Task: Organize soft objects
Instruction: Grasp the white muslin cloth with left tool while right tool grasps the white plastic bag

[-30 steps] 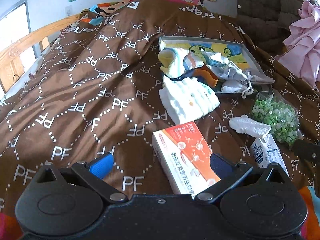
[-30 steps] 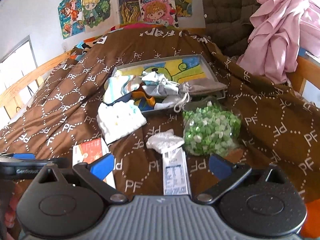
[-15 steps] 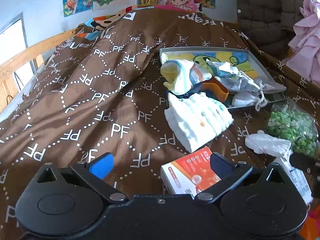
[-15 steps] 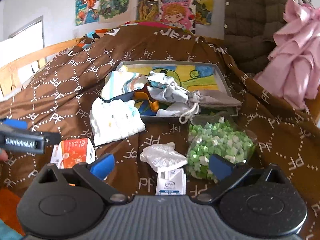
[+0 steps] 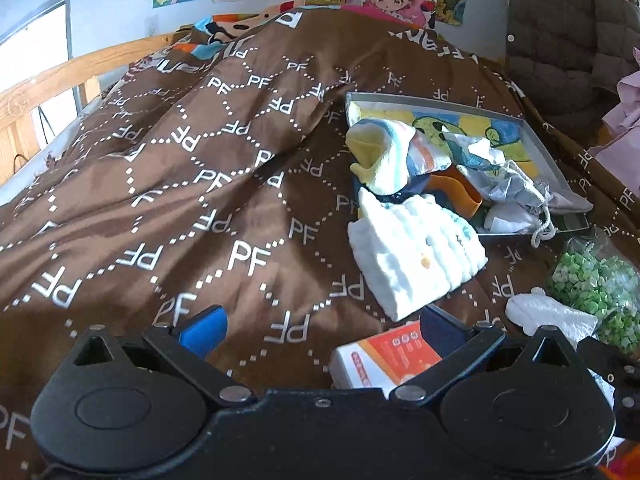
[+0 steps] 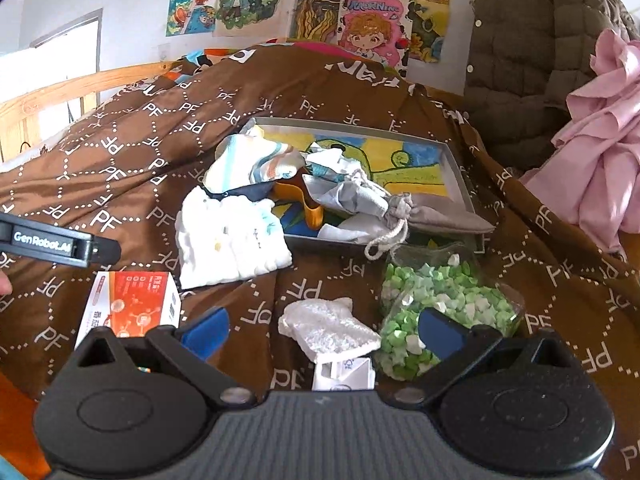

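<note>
The folded white cloth (image 5: 416,258) lies on the brown bedspread (image 5: 192,200) ahead of the left gripper (image 5: 320,326) and a little to its right, its far edge touching the near left corner of the grey tray (image 5: 536,148). That gripper is held low and roughly level above the bedspread, jaws spread wide with nothing between them; the orange-and-white box (image 5: 384,356) sits just under its right finger. In the tray, a striped cloth (image 5: 392,156), a grey drawstring pouch (image 5: 516,188) and other crumpled fabric are heaped at the near end.

The right gripper (image 6: 322,328) also hovers low, level and pointing forward, with its jaws wide apart and empty. Directly between its fingers lies a crumpled white wad (image 6: 328,328), resting on a small white carton (image 6: 344,372). A clear bag of green and white pieces (image 6: 440,304) sits ahead by its right finger. The white cloth (image 6: 228,240) is ahead to its left, the tray (image 6: 460,176) beyond. The other gripper's body (image 6: 56,242) pokes in at far left.
</note>
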